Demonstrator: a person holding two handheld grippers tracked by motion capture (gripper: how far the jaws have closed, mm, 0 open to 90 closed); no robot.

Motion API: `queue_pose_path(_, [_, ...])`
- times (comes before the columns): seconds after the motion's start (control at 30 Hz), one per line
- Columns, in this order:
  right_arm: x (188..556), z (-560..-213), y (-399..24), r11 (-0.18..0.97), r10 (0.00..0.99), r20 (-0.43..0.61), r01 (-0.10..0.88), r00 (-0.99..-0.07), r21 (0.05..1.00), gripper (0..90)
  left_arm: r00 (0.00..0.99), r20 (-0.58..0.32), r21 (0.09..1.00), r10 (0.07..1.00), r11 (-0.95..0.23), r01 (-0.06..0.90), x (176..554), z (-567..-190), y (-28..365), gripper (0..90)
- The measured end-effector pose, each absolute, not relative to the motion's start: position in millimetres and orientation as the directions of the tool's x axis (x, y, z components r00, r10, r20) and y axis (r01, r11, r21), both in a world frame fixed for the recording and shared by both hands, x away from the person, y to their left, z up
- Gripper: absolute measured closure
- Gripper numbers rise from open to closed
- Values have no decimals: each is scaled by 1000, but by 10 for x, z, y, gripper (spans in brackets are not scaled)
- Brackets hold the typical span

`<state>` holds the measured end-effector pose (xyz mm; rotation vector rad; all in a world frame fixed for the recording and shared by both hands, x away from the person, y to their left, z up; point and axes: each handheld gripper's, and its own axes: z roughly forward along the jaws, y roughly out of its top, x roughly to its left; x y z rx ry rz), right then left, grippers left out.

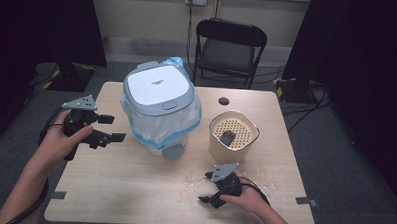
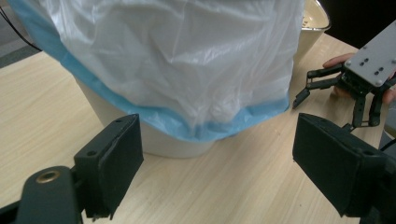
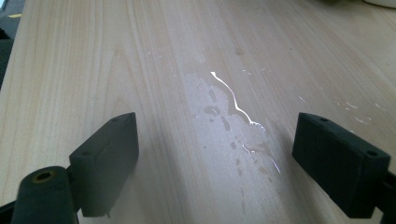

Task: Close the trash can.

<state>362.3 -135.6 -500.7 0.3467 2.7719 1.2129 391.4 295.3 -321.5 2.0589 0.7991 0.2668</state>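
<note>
Left gripper (image 1: 117, 128) is hovering at the table's left side, jaws standing wide apart with nothing between them, aimed at the trash bin (image 1: 159, 108). In the left gripper view, the bin's clear, blue-edged bag liner (image 2: 177, 60) is hanging over the white body just ahead of the jaws (not touching them). Bin is sitting left of centre on the wooden table (image 1: 109, 189), grey-and-white lid (image 1: 159, 88) closed on top. Right of it, a beige strainer tub (image 1: 233, 135) is standing with a dark lump inside. Right gripper (image 1: 207, 186) is resting low near the front edge, jaws spread wide and gripping nothing; the right gripper view is showing a wet patch (image 3: 233, 121) glistening on the wood between them.
</note>
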Motion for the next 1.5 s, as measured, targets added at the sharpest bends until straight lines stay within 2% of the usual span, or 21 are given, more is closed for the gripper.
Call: queue_pose_path(1.5, [3623, -5007, -1356, 658, 245, 3, 169, -969, 734, 138, 733, -198, 800, 651, -324, 504, 3709, -4157, 3107, 158])
